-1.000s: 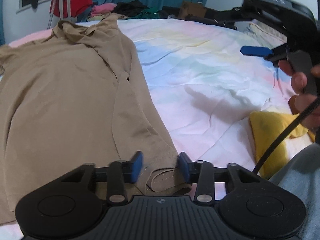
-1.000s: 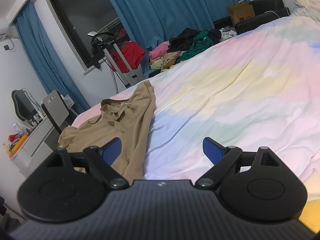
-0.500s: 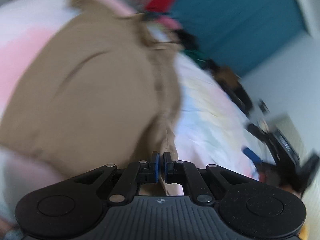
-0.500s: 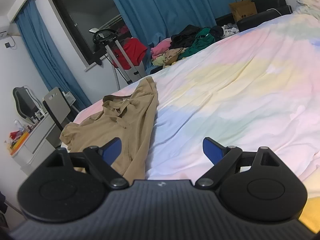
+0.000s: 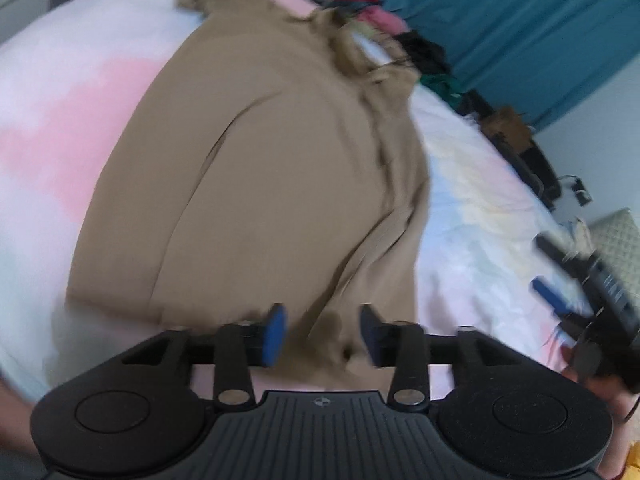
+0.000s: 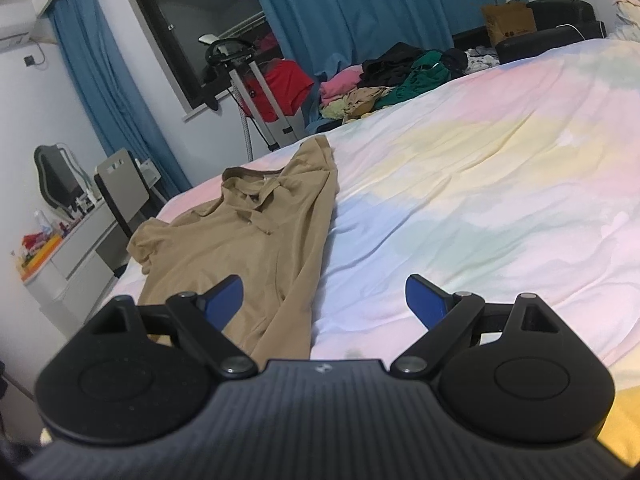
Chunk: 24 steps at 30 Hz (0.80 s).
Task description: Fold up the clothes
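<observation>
A tan long-sleeved shirt [image 5: 280,168] lies spread on the pastel bed sheet [image 5: 480,240], collar at the far end. One sleeve runs along its right side, and the cuff [image 5: 332,344] bunches between the jaws of my left gripper [image 5: 322,338]. Those jaws are opening and the blue pads stand clear of the cloth. The right wrist view has the same shirt [image 6: 256,240] to the left of my right gripper [image 6: 324,300], which hangs wide open over the sheet [image 6: 480,184] with nothing in it. One of its blue fingers [image 5: 546,298] shows blurred in the left wrist view.
A heap of mixed clothes [image 6: 400,80] lies at the bed's far edge before blue curtains. A red garment [image 6: 284,88] hangs on a rack beside it. A chair [image 6: 120,184] and a cluttered desk [image 6: 48,256] stand left of the bed. Something yellow [image 6: 620,420] lies at near right.
My left gripper shut on the sleeve cuff, rolled and carried it over the shirt, then parted its jaws. The right gripper stayed still and open.
</observation>
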### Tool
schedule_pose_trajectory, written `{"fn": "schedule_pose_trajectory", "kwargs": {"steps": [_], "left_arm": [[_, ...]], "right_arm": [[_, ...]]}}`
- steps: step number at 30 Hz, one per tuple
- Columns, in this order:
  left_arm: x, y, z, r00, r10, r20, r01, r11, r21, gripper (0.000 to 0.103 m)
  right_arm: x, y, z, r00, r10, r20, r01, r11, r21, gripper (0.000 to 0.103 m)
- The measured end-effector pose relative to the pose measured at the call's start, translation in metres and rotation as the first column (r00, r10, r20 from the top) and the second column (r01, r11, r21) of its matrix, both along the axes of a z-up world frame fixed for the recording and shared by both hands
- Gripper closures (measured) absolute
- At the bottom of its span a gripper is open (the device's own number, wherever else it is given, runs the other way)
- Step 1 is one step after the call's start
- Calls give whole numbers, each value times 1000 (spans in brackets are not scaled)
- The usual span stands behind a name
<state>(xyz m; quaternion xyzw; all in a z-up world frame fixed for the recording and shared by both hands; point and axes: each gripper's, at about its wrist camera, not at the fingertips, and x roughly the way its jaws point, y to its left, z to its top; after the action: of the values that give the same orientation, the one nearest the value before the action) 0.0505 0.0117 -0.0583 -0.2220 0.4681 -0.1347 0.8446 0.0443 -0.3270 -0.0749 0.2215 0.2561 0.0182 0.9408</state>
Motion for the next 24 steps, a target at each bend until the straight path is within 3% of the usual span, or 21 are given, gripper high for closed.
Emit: {"fn": "schedule_pose_trajectory", "kwargs": {"steps": [5, 7, 11, 16, 19, 20, 23, 24], "left_arm": [[79, -13, 22, 995, -55, 80, 55, 998, 1, 41], [116, -21, 18, 994, -61, 87, 63, 998, -27, 40], [194, -45, 1, 995, -60, 80, 62, 998, -27, 40], [255, -72, -30, 996, -34, 85, 37, 999, -38, 41], [283, -89, -45, 993, -47, 106, 48, 999, -3, 46], [288, -94, -49, 991, -48, 125, 47, 999, 13, 53], [300, -101, -50, 987, -44, 152, 34, 997, 67, 92], [304, -102, -49, 986, -53, 161, 40, 996, 86, 99]], "right_arm": [[8, 5, -4, 1000, 6, -4, -6, 1000, -4, 14], [13, 8, -8, 1000, 2, -8, -2, 1000, -19, 14], [26, 12, -16, 1000, -6, -15, 6, 999, -39, 14], [48, 17, -30, 1000, -18, -17, 17, 997, -73, 14], [62, 17, -38, 1000, -21, -16, 20, 996, -83, 14], [66, 17, -40, 1000, -21, -19, 19, 997, -81, 14], [77, 14, -49, 999, -18, -29, 17, 998, -64, 14], [79, 14, -51, 999, -20, -34, 18, 998, -61, 14]]}}
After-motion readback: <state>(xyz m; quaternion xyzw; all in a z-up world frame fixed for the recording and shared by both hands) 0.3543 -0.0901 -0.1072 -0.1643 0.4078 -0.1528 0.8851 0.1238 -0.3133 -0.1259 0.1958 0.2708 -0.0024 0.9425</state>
